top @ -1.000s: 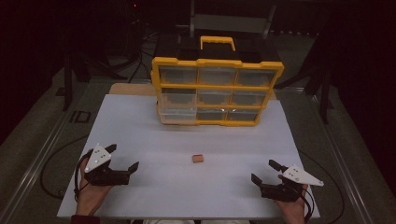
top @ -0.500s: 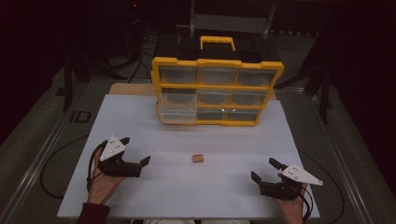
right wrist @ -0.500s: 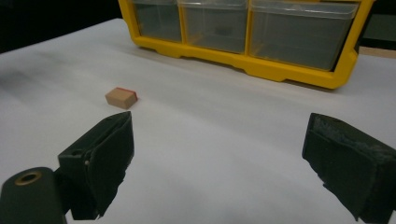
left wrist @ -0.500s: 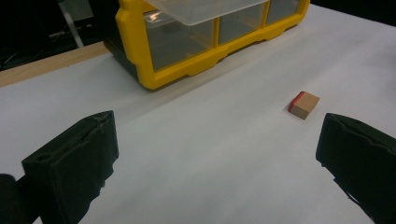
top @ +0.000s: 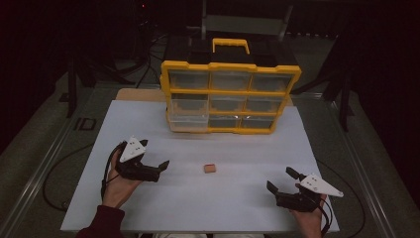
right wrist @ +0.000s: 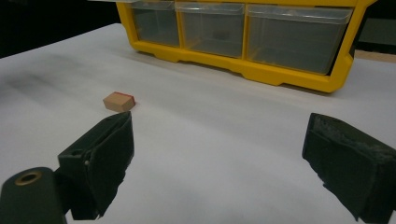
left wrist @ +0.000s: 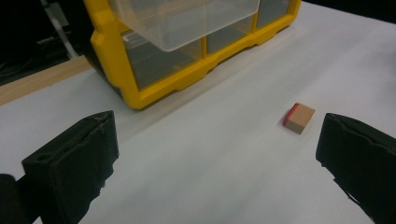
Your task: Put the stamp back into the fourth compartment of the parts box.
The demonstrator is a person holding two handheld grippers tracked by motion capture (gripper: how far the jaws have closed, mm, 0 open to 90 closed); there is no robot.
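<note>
A small tan block with one red face lies on the white table, a little in front of a yellow organizer of clear drawers. My left gripper is to the block's left, open, pointing toward it with nothing between its jaws. In the left gripper view the block sits just inside the right jaw, farther ahead. My right gripper rests open near the table's front right. In the right gripper view the block lies beyond the left jaw.
One clear drawer at the organizer's lower left is pulled out over the table. A black case with a yellow handle stands behind the organizer. Cables trail off the table's left side.
My left gripper has moved right and forward across the table toward the block. The right gripper and the block have stayed put.
</note>
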